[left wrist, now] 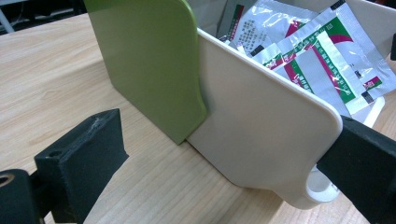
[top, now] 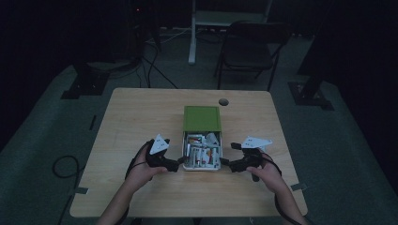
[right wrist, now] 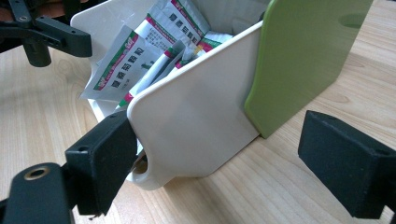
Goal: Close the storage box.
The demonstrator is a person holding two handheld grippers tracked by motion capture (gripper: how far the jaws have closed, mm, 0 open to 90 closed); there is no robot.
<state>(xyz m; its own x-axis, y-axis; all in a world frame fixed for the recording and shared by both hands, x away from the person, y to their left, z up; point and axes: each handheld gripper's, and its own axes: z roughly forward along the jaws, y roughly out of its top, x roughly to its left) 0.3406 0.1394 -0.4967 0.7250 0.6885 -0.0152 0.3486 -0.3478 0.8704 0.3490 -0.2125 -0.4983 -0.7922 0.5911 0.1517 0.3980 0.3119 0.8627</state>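
1. Nearest the camera in the high view, a person's two hands come up from the bottom edge, each one holding a gripper at the near end of a white drawer-style box [top: 202, 165] on the wooden table [top: 141, 117].
2. The left gripper [top: 179, 162] sits at the box's near-left corner. Its own view shows the jaws spread wide: one jaw stands off on the bare table, the other is right against the near corner by the box's little finger-pull loop [left wrist: 320, 189]. So it's open, not clamped on anything.
3. The right gripper [top: 224, 162] mirrors it at the near-right corner. Jaws are wide apart here too, one touching the corner by the loop, the other out beside the green sleeve [right wrist: 303, 51]. Nothing pinched.
4. The box is about half slid out of that green sleeve, near the table's middle, and it's stuffed with foil sachets [left wrist: 322, 51] with green and red print.
5. Further back, a round cable hole [top: 223, 101] in the tabletop.
6. Beyond the table, a dark folding chair [top: 251, 47] on the floor.
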